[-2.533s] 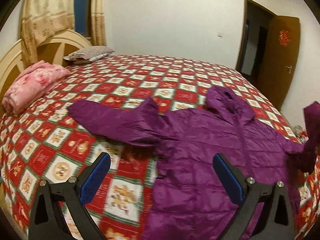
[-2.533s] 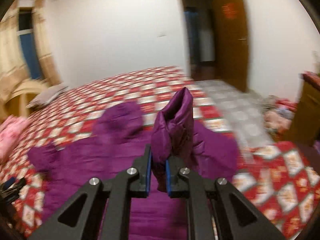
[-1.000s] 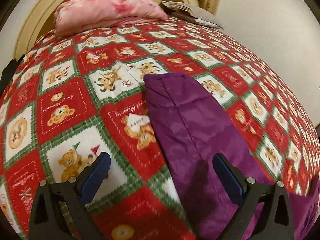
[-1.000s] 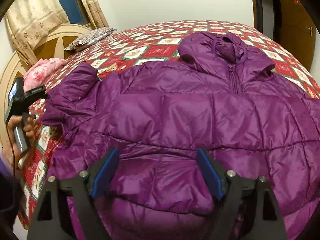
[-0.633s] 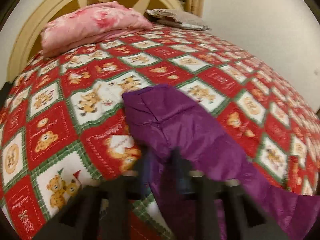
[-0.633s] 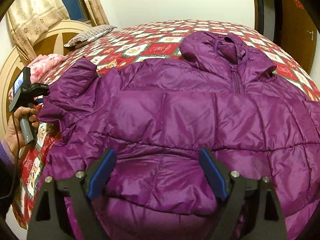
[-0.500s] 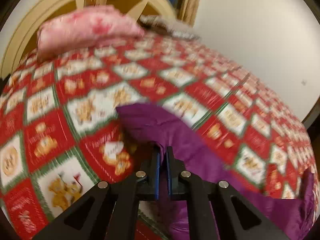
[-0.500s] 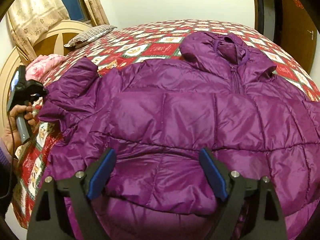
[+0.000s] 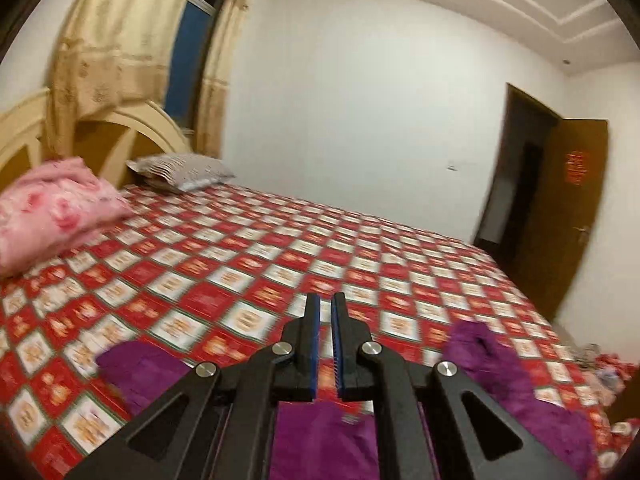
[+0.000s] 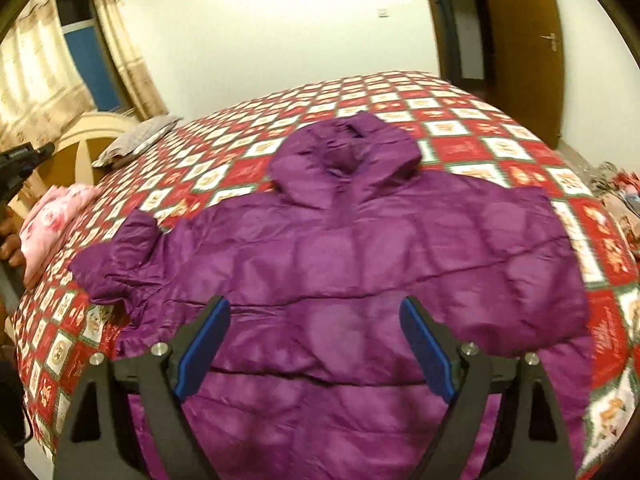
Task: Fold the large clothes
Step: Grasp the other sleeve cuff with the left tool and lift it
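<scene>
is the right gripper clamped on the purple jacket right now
No, the right gripper is open, its blue pads spread wide above the purple jacket with no fabric between them.

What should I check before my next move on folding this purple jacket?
1. Right gripper open and ready to grasp: ok, jaws wide above the jacket's lower half.
2. Left gripper free of fabric: ok, jaws nearly together with no cloth seen between them.
3. Jacket spread on the bedspread: ok.
4. Left sleeve laid across the body: not ok, it sits bunched at the jacket's side.
5. Right sleeve folded in: cannot tell, that side is blurred.
6. Hood tucked down: not ok, it lies extended above the collar.
</scene>
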`<state>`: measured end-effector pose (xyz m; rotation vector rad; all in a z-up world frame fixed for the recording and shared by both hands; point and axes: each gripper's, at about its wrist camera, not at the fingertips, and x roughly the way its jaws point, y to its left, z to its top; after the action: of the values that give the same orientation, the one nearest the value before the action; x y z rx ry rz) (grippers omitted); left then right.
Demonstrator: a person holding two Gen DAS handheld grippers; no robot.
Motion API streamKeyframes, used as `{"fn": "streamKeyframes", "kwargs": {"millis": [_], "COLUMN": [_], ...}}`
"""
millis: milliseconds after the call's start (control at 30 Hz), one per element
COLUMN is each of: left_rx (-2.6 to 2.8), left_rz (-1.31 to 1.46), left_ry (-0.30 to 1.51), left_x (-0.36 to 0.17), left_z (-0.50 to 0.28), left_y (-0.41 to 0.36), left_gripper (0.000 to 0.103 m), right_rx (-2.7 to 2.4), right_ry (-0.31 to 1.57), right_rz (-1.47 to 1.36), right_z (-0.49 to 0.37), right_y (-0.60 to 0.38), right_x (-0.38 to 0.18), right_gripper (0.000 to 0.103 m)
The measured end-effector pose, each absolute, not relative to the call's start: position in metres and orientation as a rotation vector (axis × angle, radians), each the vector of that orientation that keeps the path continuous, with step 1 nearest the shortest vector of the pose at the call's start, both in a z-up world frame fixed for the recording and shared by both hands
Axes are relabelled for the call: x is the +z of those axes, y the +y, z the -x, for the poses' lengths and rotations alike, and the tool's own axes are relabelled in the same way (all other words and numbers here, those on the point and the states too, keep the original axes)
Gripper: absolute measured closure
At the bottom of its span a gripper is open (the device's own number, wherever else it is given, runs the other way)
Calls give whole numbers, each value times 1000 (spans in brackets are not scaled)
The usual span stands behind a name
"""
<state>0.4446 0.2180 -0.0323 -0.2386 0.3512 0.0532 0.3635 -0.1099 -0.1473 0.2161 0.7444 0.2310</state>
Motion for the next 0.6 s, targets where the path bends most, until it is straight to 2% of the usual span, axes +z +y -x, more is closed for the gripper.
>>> {"fn": "streamKeyframes", "kwargs": {"millis": [67,133,200,300,467,600], "left_rx": [43,72,133,253,511,628], "left_rz": [285,318,348,395,440,534], "left_ry": [419,491,574,637,666,727], "left_x": [-43,-61,-88,-124,-164,-197], "left_z": [-447,-451,-457,-457,-460,-482], "left_y": [216,223,241,279,345,393], "left_gripper": [97,89,61,46,38,37], "right_rx": [219,213,212,223,260,277], "right_ry": [745,734,712,690,682,694], "right_rz": [-231,-242,-244,-238,-208,-180], "right_z": [-358,-351,-344,-338,-335,-336], "right_y": [-119,-125,-128,-125,-110,-98], "right_x": [-147,-144,-141,-137,-135,-138], "right_gripper": [14,14,14,12,12,12]}}
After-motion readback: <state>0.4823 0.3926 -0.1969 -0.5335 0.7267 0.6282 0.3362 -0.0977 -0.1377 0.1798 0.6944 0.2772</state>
